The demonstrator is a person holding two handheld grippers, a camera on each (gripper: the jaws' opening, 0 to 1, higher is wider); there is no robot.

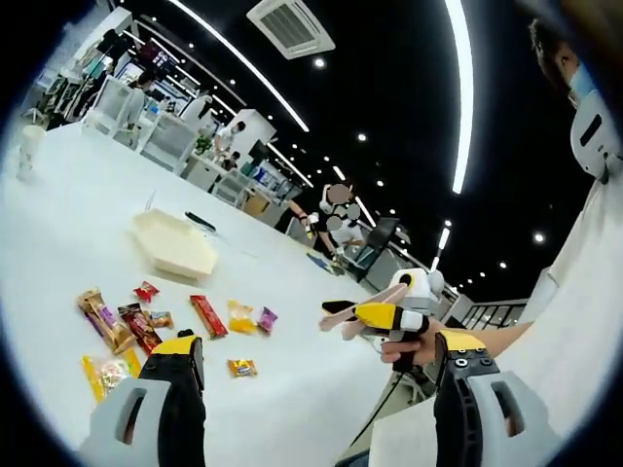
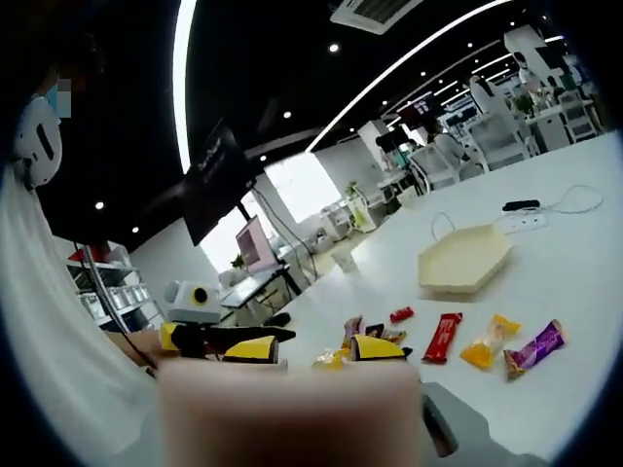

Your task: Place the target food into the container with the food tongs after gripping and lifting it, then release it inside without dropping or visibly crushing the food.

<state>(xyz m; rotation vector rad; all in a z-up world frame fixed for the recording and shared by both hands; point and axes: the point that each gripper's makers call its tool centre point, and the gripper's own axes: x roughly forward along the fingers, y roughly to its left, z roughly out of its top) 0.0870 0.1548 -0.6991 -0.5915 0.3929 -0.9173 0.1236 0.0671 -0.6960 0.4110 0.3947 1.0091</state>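
A cream hexagonal container [image 1: 175, 243] [image 2: 462, 258] lies on the white table. Wrapped snacks are scattered before it: a red bar [image 1: 207, 314] [image 2: 445, 336], a yellow pack [image 1: 240, 316] [image 2: 487, 341], a purple one [image 1: 266, 318] [image 2: 535, 348] and brown bars [image 1: 105, 319]. My left gripper [image 1: 317, 342] is held above the table, jaws wide apart and nothing between them. My right gripper [image 2: 313, 348] is shut on pinkish food tongs [image 2: 282, 409], which blur across the bottom of its view. In the left gripper view the right gripper [image 1: 380, 316] hovers off the table's edge, tongs [image 1: 394, 290] sticking out.
A black device with a cable [image 2: 521, 205] [image 1: 200, 221] lies behind the container, and a cup [image 1: 29, 146] stands at the far end. A small orange snack [image 1: 241, 368] lies nearest the table edge. A person in white [image 1: 584, 321] holds the grippers. Desks and seated people fill the background.
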